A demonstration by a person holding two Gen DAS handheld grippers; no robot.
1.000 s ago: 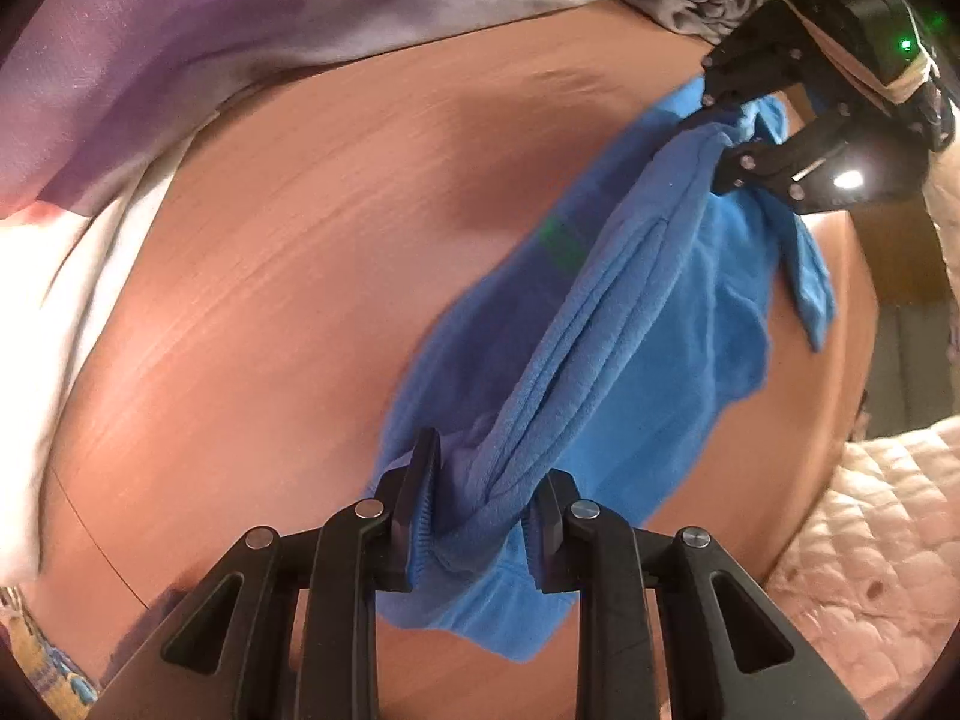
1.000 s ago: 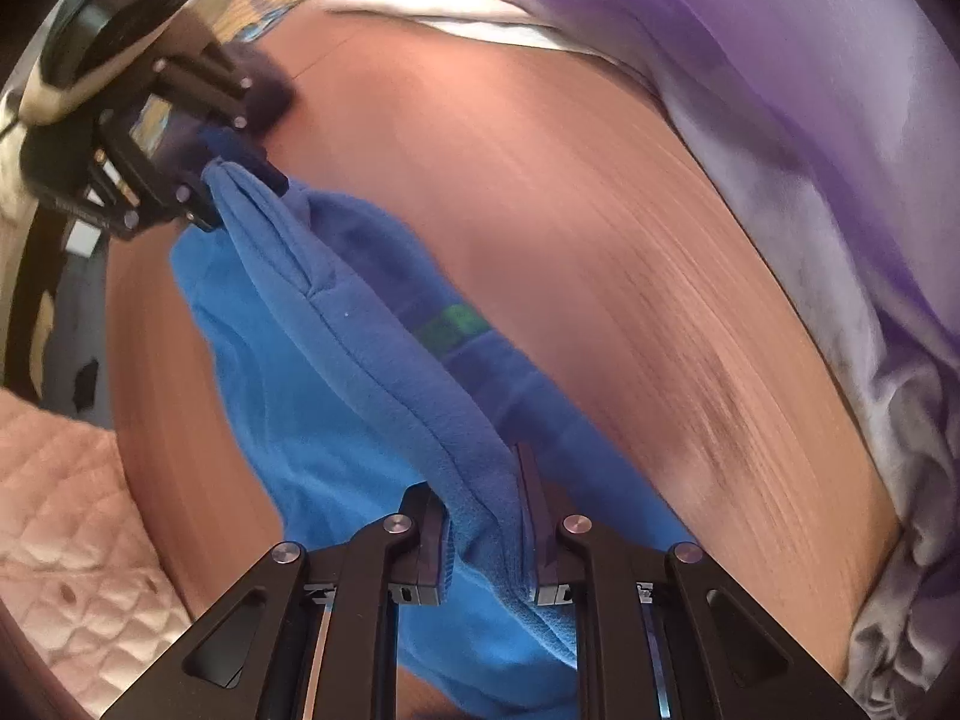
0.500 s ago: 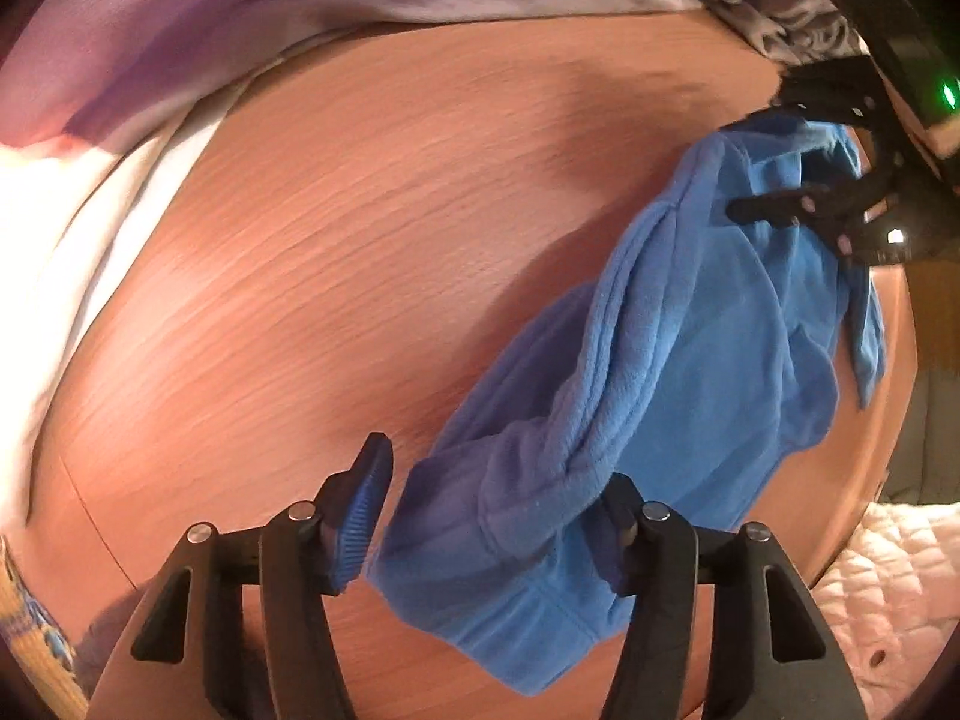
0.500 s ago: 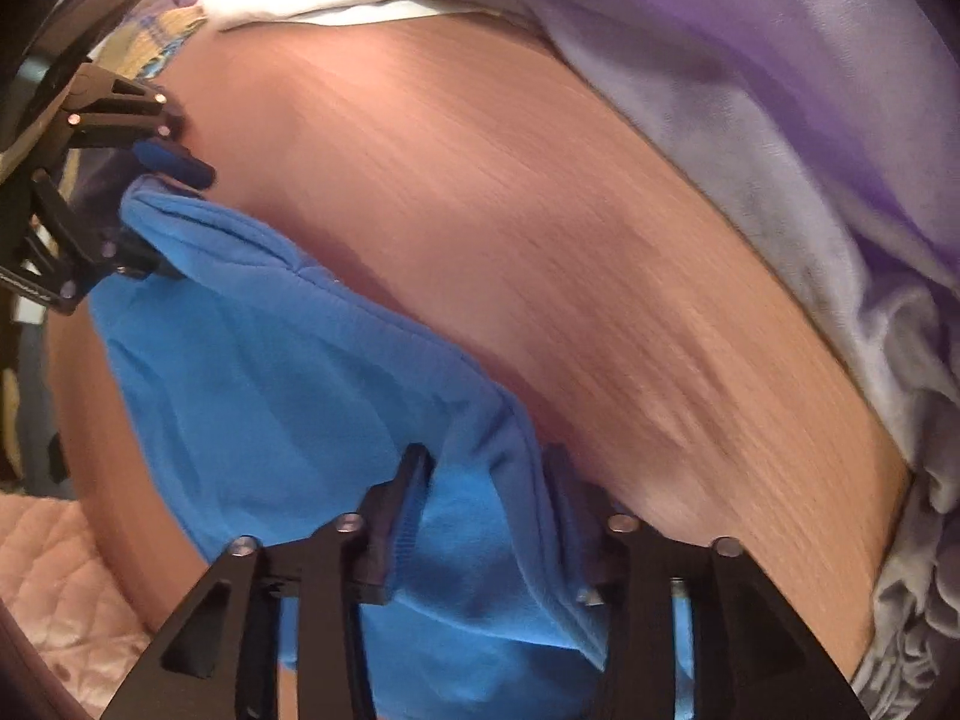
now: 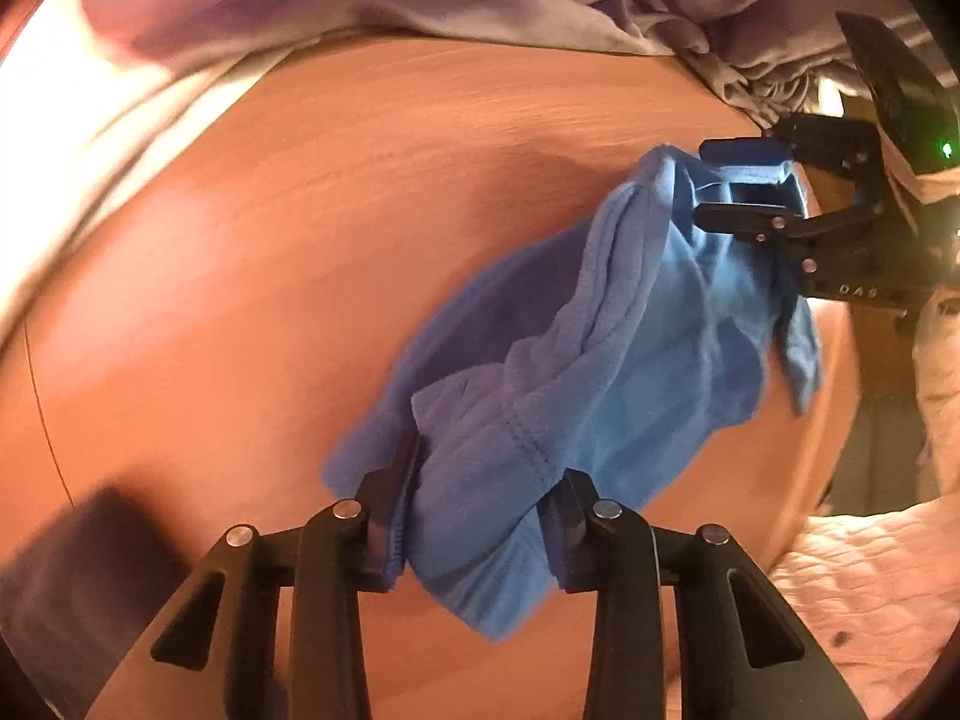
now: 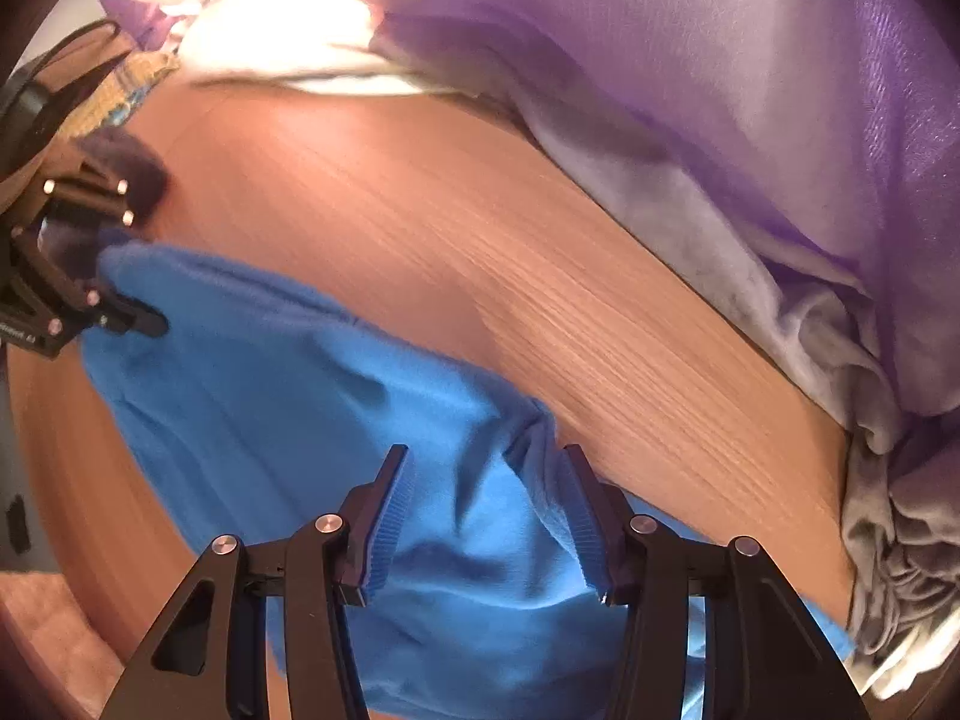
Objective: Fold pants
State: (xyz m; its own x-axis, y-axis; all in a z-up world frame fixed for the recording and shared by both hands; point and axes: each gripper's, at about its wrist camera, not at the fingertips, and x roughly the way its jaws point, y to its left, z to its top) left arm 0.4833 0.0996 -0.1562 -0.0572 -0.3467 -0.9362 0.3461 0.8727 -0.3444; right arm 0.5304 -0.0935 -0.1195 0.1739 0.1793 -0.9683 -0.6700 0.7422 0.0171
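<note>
soft blue fleece pants – bunched, wrinkled – on grained wooden table.

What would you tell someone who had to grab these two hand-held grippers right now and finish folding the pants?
Left gripper: jaws have just been closing and now pinch one end of the blue pants.
Right gripper: jaws have just been opening; they stand open, with the other end of the pants loose between them.
The pants lie bunched and creased on the wooden table, stretched between the two grippers. A purple cloth pile sits along the far edge.
Done: pants are down on the table; no neat fold shows yet.
Left: probably smooth them flat, then fold.
</note>
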